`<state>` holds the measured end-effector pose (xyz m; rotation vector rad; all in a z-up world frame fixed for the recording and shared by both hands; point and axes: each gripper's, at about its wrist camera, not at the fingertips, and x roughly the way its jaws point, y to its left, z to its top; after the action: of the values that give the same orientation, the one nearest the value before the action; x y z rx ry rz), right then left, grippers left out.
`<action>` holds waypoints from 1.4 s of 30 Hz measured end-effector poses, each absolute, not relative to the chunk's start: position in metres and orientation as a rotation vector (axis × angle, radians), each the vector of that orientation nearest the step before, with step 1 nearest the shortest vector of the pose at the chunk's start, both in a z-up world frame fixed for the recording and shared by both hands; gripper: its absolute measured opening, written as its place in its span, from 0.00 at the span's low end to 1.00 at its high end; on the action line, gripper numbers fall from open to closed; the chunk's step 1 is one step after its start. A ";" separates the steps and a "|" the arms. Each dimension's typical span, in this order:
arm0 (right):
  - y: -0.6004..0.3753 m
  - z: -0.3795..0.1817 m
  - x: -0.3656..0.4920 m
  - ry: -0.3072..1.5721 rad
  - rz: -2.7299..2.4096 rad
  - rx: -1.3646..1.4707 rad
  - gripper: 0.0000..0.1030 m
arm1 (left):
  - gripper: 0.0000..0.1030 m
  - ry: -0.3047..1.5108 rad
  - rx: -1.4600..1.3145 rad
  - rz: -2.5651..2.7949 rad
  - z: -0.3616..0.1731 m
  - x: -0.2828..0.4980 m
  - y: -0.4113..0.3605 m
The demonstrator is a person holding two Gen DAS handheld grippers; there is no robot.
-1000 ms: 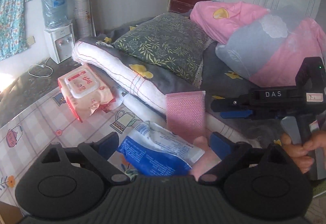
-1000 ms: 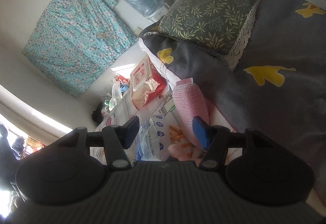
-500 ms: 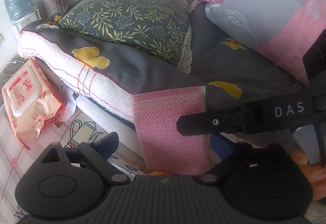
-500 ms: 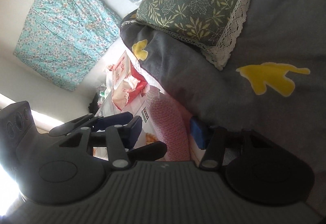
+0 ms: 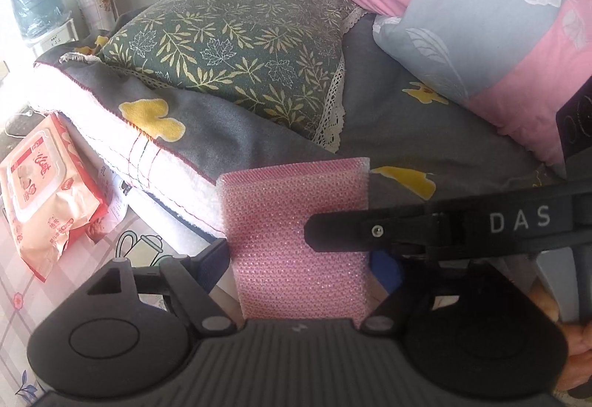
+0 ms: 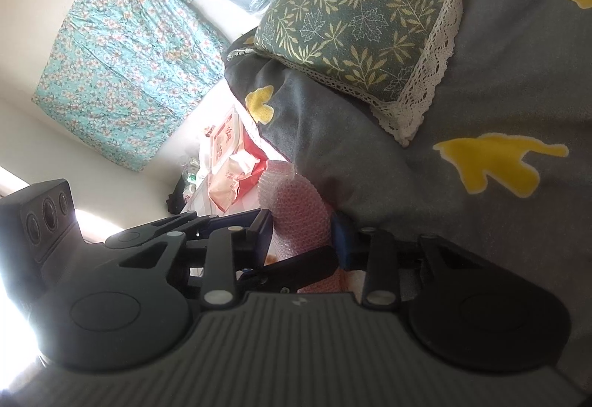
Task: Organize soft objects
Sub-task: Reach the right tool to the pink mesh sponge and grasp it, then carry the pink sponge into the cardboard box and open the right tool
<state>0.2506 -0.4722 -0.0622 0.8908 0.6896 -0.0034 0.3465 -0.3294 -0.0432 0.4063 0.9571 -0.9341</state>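
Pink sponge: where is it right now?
Left wrist view, bottom centre: the pink sponge stands between both grippers' fingers, against the grey blanket edge, right of the wipes pack.

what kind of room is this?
Likely a bedroom in a home: a green leaf-print pillow with lace trim on a grey bedspread with yellow shapes, and a blue water-dispenser bottle by the wall.

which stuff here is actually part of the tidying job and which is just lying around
Part of the job:
- pink sponge, between the fingers of both tools
- left tool, which has just been closing around it
- right tool, which has just been closing and now pinches it

Just lying about:
- wet wipes pack
- leaf-print pillow
- pink and grey quilt
- water bottle
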 end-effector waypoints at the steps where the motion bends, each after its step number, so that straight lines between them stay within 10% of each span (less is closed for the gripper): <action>1: -0.471 -0.057 0.249 0.677 0.000 0.884 0.31 | 0.80 0.945 0.397 -0.931 -0.036 0.344 -0.328; 24: -0.320 0.119 0.138 0.536 0.363 0.727 0.31 | 0.79 0.681 0.319 -0.730 0.139 0.197 -0.165; 42: -0.001 0.107 0.233 1.036 0.799 0.640 0.31 | 0.79 0.931 0.092 -0.163 0.119 0.199 0.109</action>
<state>0.2327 -0.0008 0.1073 0.6401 1.0361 0.7987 0.1988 0.1087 0.1185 0.0921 0.9307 -0.1632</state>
